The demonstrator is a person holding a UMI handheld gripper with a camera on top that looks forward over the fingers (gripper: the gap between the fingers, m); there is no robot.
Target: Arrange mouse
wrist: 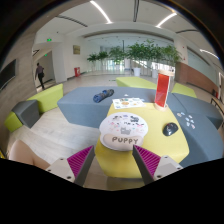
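Observation:
A black mouse (pixel 170 128) lies on the yellow table (pixel 120 160), ahead of my fingers and to the right. A round white mouse pad (pixel 124 129) printed "PUPPY" lies just ahead of the fingers, to the left of the mouse. My gripper (pixel 113 166) is open and empty, low over the table's near edge. Its magenta pads (pixel 80 160) stand wide apart with only the yellow table between them.
A tall red box (pixel 161 90) stands upright beyond the mouse. A white sheet (pixel 127 103) lies behind the pad. A dark object (pixel 103 96) lies on the grey surface further back. A person (pixel 40 73) stands far off to the left. Another black item (pixel 190 120) sits right of the mouse.

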